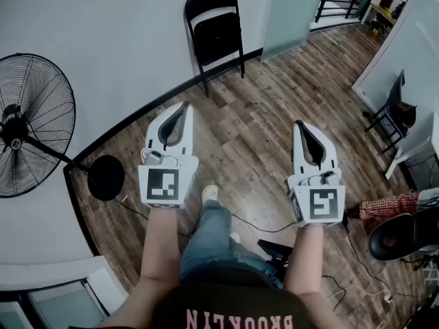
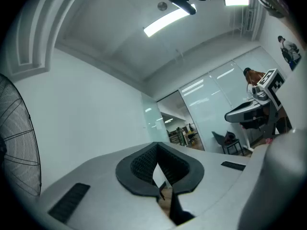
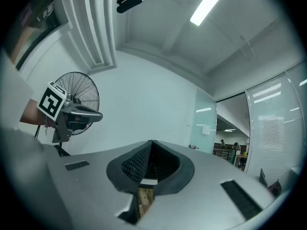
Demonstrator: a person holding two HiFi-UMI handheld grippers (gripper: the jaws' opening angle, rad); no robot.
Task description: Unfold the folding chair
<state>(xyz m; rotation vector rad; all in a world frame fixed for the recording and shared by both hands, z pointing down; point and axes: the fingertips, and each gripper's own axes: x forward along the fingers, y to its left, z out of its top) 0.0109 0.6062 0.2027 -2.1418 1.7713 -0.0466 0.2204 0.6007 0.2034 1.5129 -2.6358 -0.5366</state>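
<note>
Black tubular folding chair (image 1: pixel 218 36) stands folded flat against smooth white wall (image 1: pixel 103 19).

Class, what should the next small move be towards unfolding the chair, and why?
Probably step forward toward the folding chair: it stands folded by the wall, well beyond both grippers. The left gripper and right gripper are shut and hold nothing.

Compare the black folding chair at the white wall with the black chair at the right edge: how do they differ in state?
The folding chair is folded flat, seat up against its back; the right-hand chair stands open, seat level. The folding chair is bare; the right-hand chair has a dark item on its seat. Both are black and stand on the wood floor.
</note>
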